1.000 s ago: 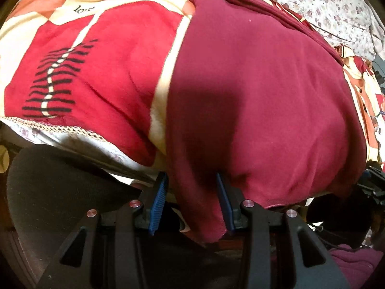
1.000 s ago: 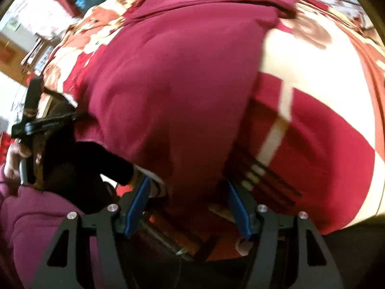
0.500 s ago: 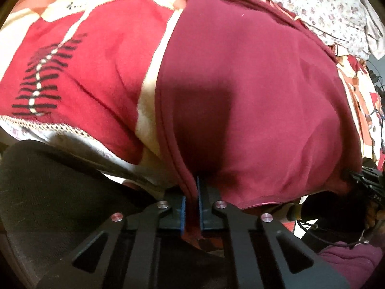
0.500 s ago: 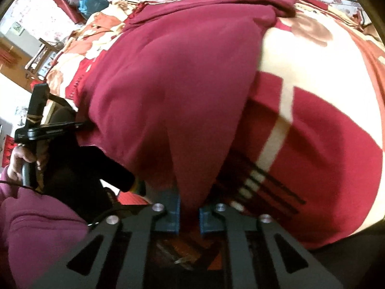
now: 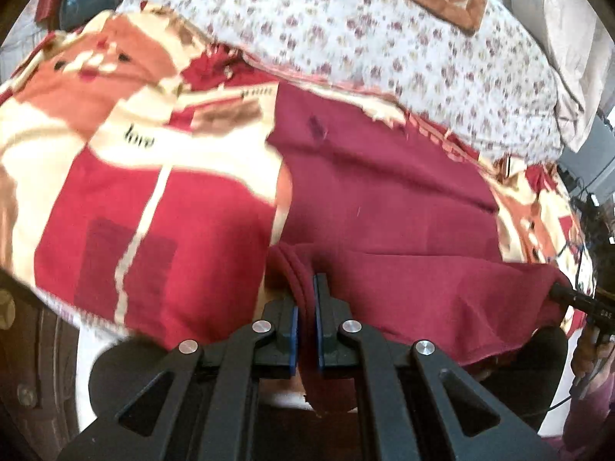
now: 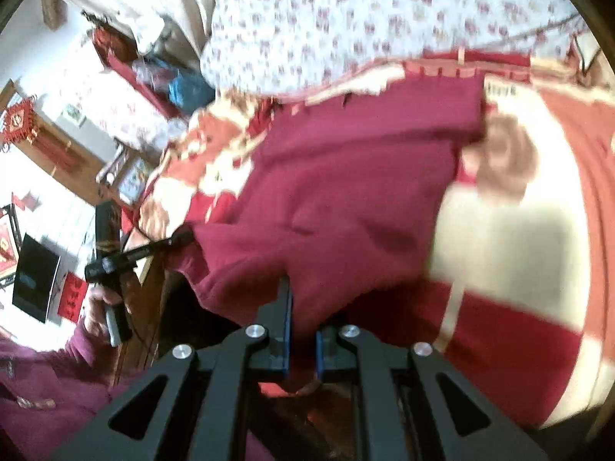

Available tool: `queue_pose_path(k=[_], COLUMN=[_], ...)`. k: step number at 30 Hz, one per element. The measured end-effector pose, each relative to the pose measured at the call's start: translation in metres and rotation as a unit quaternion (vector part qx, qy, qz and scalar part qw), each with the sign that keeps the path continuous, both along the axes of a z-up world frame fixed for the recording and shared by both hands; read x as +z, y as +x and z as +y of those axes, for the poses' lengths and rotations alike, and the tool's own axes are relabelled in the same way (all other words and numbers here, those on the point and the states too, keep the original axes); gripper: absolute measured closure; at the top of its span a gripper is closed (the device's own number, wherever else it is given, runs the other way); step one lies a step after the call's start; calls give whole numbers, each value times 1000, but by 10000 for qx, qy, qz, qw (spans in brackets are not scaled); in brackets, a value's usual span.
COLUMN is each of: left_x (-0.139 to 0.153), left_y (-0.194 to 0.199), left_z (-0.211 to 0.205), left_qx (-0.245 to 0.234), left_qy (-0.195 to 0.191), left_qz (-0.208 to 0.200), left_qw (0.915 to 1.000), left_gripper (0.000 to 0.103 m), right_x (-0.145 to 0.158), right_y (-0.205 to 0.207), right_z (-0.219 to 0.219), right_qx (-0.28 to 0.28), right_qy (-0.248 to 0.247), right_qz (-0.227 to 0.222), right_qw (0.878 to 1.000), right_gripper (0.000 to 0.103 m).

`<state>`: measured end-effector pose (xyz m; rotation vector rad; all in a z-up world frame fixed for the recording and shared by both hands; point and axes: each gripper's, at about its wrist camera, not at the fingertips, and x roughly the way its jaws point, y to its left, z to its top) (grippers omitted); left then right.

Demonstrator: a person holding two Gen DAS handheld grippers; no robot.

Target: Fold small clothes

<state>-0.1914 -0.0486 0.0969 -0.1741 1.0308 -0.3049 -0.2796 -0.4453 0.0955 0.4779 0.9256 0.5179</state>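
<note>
A patterned blanket [image 5: 153, 207] in red, cream and orange covers the bed, filling the left and middle of the left wrist view; the word "love" is printed on a cream band at upper left. Above it lies a floral quilt [image 5: 384, 38]. The maroon garment [image 5: 384, 176] lies on the blanket, right of centre, its long axis running from the lower edge toward the upper middle of the frame. The left gripper [image 5: 304, 330] pinches its near hem, and the right gripper [image 6: 301, 342] is pressed together on the other near corner [image 6: 346, 192]
</note>
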Motion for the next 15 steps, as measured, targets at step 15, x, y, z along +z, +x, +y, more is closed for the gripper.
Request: queue_pose_path(k=[15], left_x=[24], left_y=[97], left_z=[-37], left_qx=[114], left_qy=[-111], left_qz=[-616], left_qw=[9980], left_gripper=[103], right_x=[9], right_y=[88], right_z=[-37], right_qx=[-902], right_qy=[48], right_qz=[-231], right_qw=[9956], right_gripper=[94])
